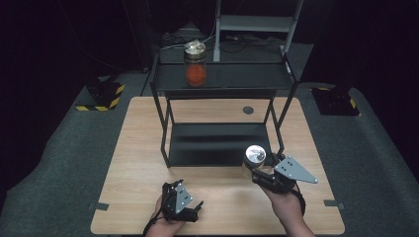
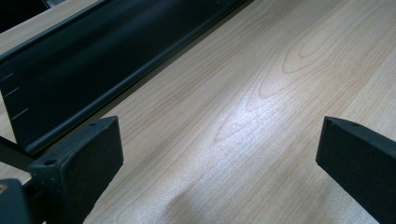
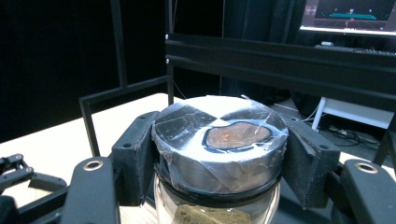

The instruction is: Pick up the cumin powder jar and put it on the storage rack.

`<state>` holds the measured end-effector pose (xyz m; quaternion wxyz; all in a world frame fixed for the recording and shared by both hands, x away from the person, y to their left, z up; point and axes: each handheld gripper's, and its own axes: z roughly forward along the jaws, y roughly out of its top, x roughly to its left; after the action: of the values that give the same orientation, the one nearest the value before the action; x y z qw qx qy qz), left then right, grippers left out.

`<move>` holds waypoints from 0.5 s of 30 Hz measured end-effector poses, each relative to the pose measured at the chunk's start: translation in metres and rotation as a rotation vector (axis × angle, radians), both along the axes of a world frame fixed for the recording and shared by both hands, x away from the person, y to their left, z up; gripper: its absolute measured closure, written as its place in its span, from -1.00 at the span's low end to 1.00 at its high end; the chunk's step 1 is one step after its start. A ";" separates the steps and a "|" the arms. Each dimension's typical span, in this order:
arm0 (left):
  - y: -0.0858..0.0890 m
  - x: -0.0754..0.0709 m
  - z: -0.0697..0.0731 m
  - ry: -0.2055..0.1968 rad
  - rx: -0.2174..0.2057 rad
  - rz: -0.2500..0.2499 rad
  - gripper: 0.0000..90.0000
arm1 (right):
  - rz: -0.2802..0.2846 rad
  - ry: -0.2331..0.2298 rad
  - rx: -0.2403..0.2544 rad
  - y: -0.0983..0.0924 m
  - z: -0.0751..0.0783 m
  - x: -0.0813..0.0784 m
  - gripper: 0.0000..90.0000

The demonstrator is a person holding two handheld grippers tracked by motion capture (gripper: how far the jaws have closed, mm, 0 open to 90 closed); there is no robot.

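Observation:
My right gripper (image 1: 254, 165) is shut on a glass jar (image 1: 253, 159) with a silver lid, held above the wooden table (image 1: 138, 148) just in front of the black shelf rack (image 1: 222, 79). In the right gripper view the jar (image 3: 219, 140) sits between both pads, plastic film over its lid and brownish contents below. A second jar (image 1: 195, 63) with orange contents stands on the rack's top shelf, at its left. My left gripper (image 1: 196, 210) rests near the table's front edge, open, nothing between its fingers. The left gripper (image 2: 219, 154) looks down on bare wood.
The rack's lower shelf (image 1: 217, 143) lies on the table behind the grippers. Its base edge (image 2: 93, 70) shows in the left gripper view. A dark round mark (image 1: 248, 109) sits at the table's back right. Yellow-black striped stands (image 1: 101, 96) are on the floor at left.

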<state>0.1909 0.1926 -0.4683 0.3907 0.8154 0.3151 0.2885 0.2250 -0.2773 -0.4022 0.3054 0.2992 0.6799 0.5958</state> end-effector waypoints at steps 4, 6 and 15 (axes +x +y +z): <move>0.000 0.000 0.000 0.001 -0.001 -0.004 -0.98 | -0.001 -0.006 0.007 0.002 0.008 0.004 -0.24; 0.001 0.000 0.000 0.002 -0.001 -0.004 -0.98 | -0.004 -0.008 0.008 0.002 0.011 0.005 -0.24; 0.001 0.000 0.000 0.003 -0.003 -0.007 -0.98 | -0.015 -0.025 0.006 0.004 0.024 0.010 -0.24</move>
<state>0.1913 0.1938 -0.4682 0.3926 0.8163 0.3130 0.2856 0.2348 -0.2728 -0.3780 0.3173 0.2976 0.6720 0.5993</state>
